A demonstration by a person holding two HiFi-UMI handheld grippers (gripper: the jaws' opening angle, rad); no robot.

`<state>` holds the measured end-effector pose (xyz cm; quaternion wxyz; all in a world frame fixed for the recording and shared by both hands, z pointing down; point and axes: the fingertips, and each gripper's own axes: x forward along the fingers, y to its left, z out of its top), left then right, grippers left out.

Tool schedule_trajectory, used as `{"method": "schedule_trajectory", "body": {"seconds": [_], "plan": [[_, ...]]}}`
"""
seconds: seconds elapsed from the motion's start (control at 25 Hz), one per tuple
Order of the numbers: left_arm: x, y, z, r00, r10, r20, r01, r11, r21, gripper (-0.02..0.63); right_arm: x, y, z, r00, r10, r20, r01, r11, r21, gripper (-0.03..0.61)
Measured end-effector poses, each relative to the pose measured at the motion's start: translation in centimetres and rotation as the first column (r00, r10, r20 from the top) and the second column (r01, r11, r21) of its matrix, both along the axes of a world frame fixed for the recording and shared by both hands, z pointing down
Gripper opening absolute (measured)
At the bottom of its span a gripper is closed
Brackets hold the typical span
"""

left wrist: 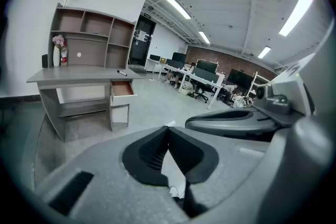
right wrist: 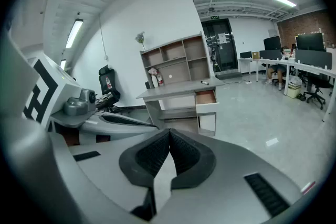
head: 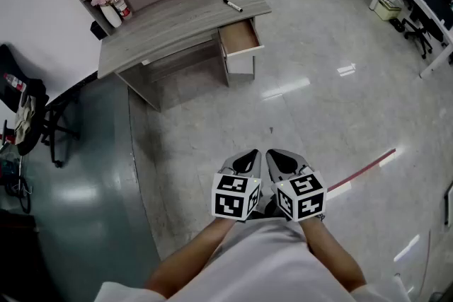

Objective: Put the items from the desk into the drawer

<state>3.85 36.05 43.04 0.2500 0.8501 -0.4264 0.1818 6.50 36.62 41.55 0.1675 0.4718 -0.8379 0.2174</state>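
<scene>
Two pairs of black ribbed jaws are pressed together at their tips with nothing between them: the left gripper [left wrist: 168, 129] and the right gripper [right wrist: 169, 132] are both closed and empty. They are held side by side, just beside each other, low in front of the person above the glossy pale grey floor [head: 311, 109]. Well apart from both, across that floor, stands the grey wooden desk [head: 170, 28]. A slim black marker pen [head: 233, 6] lies on its surface near one end, and the small brown-lined drawer [head: 239, 37] stands pulled open directly below that end. At the other end of the surface, a white vase of pink flowers [head: 107, 10] stands just beside a red bottle [head: 122, 7].
</scene>
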Motion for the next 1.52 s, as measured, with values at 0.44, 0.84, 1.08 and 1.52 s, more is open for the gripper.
{"method": "schedule_trajectory", "body": {"seconds": [0.44, 0.84, 1.08, 1.52], "plan": [[-0.8, -0.7, -1.0, 1.000, 0.008, -0.029, -0.008, 1.000, 0.014, 0.003, -1.6, -1.0, -0.5, 0.999, 0.042, -0.006, -0.042, 0.999, 0.018, 0.002], [-1.8, -3.1, -0.8, 0.999, -0.044, -0.014, 0.044, 0.999, -0.031, 0.003, -2.5, -3.3, -0.6, 0.996, 0.082, 0.027, -0.082, 0.997, 0.000, 0.002], [-1.7, -5.3, -0.6, 0.999, -0.037, -0.008, 0.037, 0.998, -0.048, 0.003, -2.4, -5.7, -0.3, 0.995, 0.089, 0.043, -0.088, 0.996, -0.016, 0.002], [0.2, -13.7, 0.8, 0.998, -0.065, -0.028, 0.061, 0.992, -0.111, 0.003, -0.4, -14.3, 0.7, 0.995, 0.080, 0.063, -0.076, 0.995, -0.061, 0.002]]}}
